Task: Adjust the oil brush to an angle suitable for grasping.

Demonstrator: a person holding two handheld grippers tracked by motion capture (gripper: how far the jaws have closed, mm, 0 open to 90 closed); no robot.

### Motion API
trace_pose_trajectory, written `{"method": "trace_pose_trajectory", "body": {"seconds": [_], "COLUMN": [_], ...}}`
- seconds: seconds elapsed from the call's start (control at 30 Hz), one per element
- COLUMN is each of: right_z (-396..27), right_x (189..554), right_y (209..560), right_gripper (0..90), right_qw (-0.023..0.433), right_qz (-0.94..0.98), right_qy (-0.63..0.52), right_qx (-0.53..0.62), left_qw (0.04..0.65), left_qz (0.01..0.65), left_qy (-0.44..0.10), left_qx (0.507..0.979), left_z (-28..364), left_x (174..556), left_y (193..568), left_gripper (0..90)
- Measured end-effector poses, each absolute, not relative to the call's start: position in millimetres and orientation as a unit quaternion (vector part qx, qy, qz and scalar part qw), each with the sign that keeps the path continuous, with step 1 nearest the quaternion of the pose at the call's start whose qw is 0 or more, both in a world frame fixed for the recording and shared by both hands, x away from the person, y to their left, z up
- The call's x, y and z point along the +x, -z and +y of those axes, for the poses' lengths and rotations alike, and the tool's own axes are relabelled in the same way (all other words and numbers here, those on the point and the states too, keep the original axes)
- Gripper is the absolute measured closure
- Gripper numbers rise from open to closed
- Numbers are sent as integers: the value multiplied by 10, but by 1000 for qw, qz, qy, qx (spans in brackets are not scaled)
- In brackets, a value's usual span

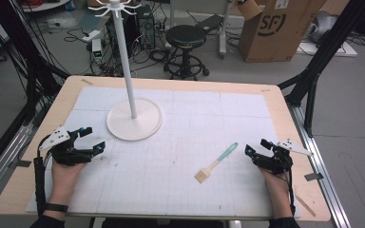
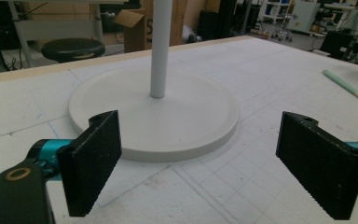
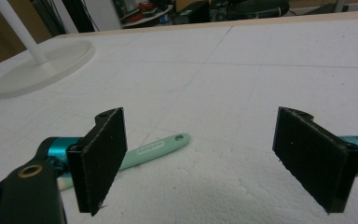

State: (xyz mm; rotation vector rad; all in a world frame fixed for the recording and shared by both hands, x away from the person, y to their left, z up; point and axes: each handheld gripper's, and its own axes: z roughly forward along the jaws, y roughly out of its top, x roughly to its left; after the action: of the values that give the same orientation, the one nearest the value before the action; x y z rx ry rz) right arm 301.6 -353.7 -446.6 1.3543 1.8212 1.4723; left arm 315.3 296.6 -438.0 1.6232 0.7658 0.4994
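On the brown cardboard box [image 1: 278,28] on the floor at the upper right of the high view, large dark letters in a rounded mark read "SF". The mint-green brush handle [image 3: 156,148] in the right gripper view carries a short embossed word, too blurred to read; it may be a brand.

Open mat btwn stand [image 1: 133,118] & brush [image 1: 215,164]; stand blocks left-centre.
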Motion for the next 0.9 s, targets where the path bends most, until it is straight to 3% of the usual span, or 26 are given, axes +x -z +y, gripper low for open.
{"method": "trace_pose_trajectory", "body": {"seconds": [0.9], "right_z": [-3533], "right_x": [3025], "right_y": [4478], "right_gripper": [168], "right_qw": [208], "right_qz": [660], "right_qy": [-532], "right_qx": [487], "left_qw": [624], "left_qz": [326], "left_qy": [-212], "left_qx": [678], "left_z": [2897], "left_x": [3067], "left_y": [4249], "left_gripper": [145]}}
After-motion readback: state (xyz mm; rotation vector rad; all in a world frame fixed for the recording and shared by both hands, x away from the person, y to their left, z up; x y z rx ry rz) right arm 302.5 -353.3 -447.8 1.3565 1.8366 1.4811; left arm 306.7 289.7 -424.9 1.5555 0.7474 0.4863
